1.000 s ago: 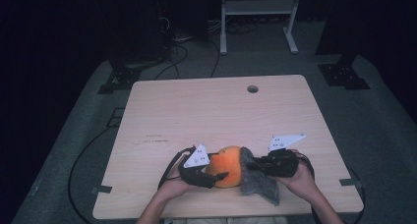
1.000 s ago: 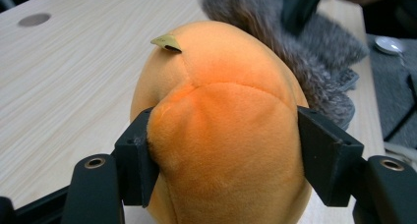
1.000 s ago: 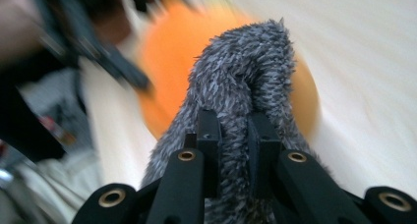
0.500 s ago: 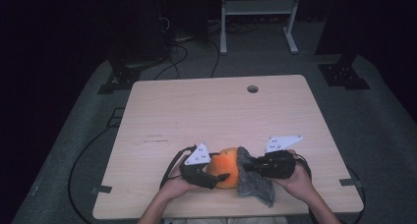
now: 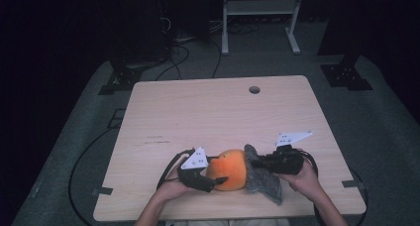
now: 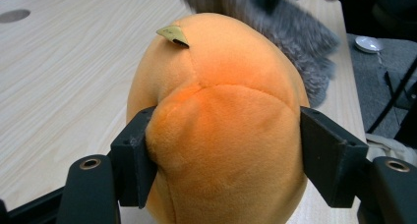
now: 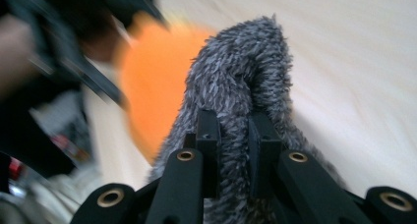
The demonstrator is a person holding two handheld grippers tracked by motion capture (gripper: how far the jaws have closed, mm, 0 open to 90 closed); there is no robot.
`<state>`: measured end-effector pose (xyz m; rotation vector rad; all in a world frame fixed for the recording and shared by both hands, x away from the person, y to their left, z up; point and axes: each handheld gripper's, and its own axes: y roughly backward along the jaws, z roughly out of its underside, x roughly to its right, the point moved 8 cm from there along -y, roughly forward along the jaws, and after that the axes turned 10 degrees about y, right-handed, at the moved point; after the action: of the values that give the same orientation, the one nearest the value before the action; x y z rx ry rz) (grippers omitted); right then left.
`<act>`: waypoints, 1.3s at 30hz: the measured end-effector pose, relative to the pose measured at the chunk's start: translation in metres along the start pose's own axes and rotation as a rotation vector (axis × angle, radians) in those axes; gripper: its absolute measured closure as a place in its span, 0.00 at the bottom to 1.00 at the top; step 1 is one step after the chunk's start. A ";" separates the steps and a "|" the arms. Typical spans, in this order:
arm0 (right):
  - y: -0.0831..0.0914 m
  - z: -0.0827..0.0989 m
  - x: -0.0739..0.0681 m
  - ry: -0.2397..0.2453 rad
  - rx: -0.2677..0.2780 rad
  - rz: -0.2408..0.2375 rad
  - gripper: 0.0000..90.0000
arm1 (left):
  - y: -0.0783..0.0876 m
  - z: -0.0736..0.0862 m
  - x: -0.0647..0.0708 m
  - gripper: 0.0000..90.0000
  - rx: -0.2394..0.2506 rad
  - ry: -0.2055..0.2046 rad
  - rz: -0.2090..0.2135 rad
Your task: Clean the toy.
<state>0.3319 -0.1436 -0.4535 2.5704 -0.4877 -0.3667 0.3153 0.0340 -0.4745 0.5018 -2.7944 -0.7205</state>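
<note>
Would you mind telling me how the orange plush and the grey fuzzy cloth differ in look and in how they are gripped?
The orange plush is round, smooth and stuffed; the grey fuzzy cloth is limp and shaggy. The left gripper spans the plush's wide body, while the right gripper pinches a thin fold of cloth. Both are soft and touch each other.

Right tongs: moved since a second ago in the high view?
Cannot tell. Against the table hole, the right tongs sit at about the same spot, clamped on the grey fuzzy cloth beside the orange plush; any shift is too slight to call.
</note>
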 end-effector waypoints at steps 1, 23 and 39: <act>0.001 -0.008 -0.004 0.013 0.024 -0.009 0.86 | 0.000 0.000 0.001 0.34 -0.003 -0.007 0.000; -0.011 0.019 -0.001 -0.013 -0.090 -0.018 0.86 | 0.004 0.004 -0.006 0.32 0.005 0.021 0.003; -0.009 -0.001 -0.008 0.038 -0.060 -0.010 0.86 | -0.001 -0.005 0.003 0.20 0.002 0.026 0.000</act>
<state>0.3276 -0.1326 -0.4559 2.5177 -0.4431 -0.3309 0.3141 0.0293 -0.4704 0.5072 -2.7713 -0.7056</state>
